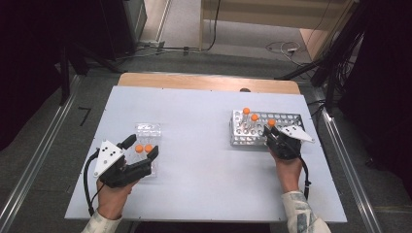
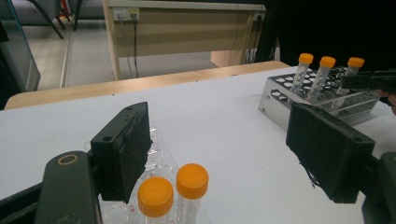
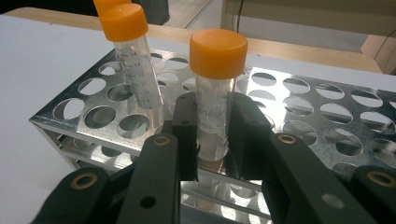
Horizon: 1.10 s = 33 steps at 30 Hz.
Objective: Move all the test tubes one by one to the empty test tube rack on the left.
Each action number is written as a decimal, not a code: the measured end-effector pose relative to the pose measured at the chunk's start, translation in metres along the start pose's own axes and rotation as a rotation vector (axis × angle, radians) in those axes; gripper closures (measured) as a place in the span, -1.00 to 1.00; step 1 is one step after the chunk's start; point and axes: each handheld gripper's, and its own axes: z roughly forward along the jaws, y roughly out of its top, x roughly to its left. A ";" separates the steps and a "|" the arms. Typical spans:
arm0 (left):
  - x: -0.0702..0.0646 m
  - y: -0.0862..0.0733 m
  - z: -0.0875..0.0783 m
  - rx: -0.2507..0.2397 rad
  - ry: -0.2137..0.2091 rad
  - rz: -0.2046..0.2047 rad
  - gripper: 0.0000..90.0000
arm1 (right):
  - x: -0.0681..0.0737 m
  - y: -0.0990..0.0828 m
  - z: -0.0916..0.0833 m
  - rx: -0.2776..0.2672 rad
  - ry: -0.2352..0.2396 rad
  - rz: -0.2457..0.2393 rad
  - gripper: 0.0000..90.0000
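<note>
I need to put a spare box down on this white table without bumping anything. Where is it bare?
The widest bare patch is the middle of the white table, between the clear plastic tray with two orange-capped tubes and the perforated metal tube rack. The strip behind both is also bare. It is crowded at the rack, where the right gripper grips an orange-capped tube, and around the open left gripper.

The middle of the table (image 1: pixel 204 160) lay bare between my two grippers, wide enough for either to cross. On my right the metal rack (image 1: pixel 286 119) blocked the way ahead, its three capped tubes (image 1: pixel 254 118) standing close together above the holes. On my left the clear plastic tray (image 1: pixel 148 130) and two orange-capped tubes (image 2: pixel 173 196) sat between my open jaws.
</note>
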 end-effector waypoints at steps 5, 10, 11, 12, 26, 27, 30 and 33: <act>0.000 0.000 0.000 0.002 0.001 0.000 -0.51 | -0.001 0.002 -0.002 -0.007 0.002 0.009 0.58; 0.000 -0.001 0.001 0.002 -0.001 0.000 -0.51 | -0.003 0.007 -0.006 -0.028 0.008 0.016 0.59; 0.000 -0.001 0.000 0.003 -0.001 0.000 -0.51 | -0.003 0.008 -0.007 -0.034 0.010 0.014 0.59; 0.000 -0.001 0.000 0.003 -0.001 0.000 -0.51 | -0.003 0.009 -0.009 -0.037 0.011 0.016 0.59; -0.001 -0.001 0.001 0.005 -0.004 0.005 -0.51 | -0.002 0.025 -0.030 -0.116 0.017 0.013 0.60; -0.001 -0.001 0.001 0.005 -0.004 0.004 -0.51 | -0.002 0.026 -0.032 -0.120 0.022 0.017 0.60; -0.001 -0.001 0.001 0.003 -0.005 0.004 -0.51 | -0.001 0.029 -0.036 -0.133 0.026 0.014 0.60; -0.001 -0.001 0.001 0.005 -0.005 0.004 -0.51 | 0.000 0.031 -0.041 -0.145 0.034 0.012 0.60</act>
